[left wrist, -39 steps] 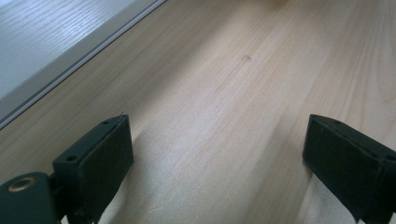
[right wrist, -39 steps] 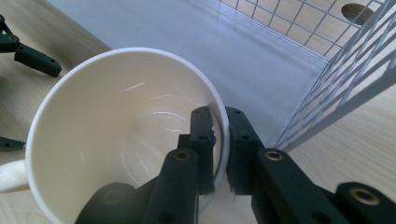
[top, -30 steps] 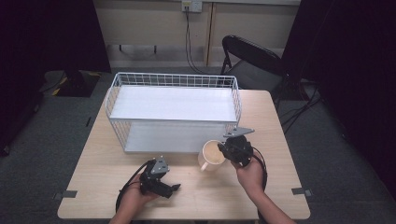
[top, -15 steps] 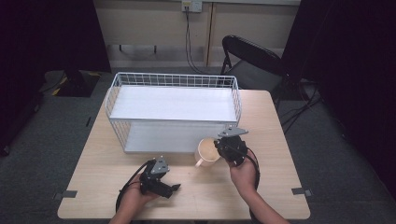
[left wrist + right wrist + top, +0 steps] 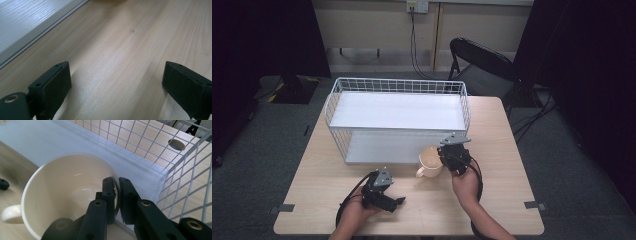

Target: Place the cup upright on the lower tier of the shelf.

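A cream mug [image 5: 430, 161] hangs just in front of the white wire rack [image 5: 397, 120], its handle toward the near left. My right gripper [image 5: 445, 159] is shut on the mug's rim, one jaw inside the cup and one outside. In the right gripper view the mug [image 5: 65, 192] is empty, with the right gripper [image 5: 117, 195] pinching its right wall beside the rack's lower shelf [image 5: 50, 140]. Low over the table's front, my left gripper [image 5: 398, 202] is open. In the left gripper view, bare wood lies between the wide-spread jaws of the left gripper [image 5: 116, 82].
The wooden table [image 5: 512, 165] carries the rack, which has a white upper shelf [image 5: 397, 111] and an open front. The rack's wire side [image 5: 190, 177] stands close to the right of the mug. A black folding chair [image 5: 482, 62] stands behind the table's far right corner.
My right gripper has carried the mug left and toward the rack's open front. The left gripper has stayed in place.
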A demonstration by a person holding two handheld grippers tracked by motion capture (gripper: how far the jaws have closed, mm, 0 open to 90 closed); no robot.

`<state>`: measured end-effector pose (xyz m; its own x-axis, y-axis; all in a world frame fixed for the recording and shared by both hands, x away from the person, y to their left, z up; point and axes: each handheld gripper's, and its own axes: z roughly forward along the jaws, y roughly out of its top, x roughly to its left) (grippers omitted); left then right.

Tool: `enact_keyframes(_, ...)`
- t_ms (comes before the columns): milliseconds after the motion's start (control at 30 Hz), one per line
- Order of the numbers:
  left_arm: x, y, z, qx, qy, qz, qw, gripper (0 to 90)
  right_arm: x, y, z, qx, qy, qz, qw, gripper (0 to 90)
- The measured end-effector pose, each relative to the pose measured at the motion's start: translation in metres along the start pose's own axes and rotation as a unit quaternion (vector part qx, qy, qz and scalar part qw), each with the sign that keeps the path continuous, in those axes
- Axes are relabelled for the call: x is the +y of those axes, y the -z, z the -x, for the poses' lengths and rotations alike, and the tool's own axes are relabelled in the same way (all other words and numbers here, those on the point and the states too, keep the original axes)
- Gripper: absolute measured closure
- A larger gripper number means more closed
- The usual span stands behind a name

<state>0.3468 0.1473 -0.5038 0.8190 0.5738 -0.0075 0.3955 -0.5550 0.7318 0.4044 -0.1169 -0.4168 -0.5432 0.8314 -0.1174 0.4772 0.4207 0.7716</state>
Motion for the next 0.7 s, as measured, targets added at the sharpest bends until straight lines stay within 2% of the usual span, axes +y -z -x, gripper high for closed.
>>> enact_keyframes(200,0.0,0.0,0.0,0.0,0.0,0.0,1.0,8.1,0.0025,-0.0026,-0.0038,-0.007,-0.002,0.007,1.0,83.8)
enact_keyframes(700,0.0,0.0,0.0,0.0,0.0,0.0,1.0,8.1,0.0061,-0.0097,-0.0048,-0.034,-0.026,0.025,0.9988,83.8)
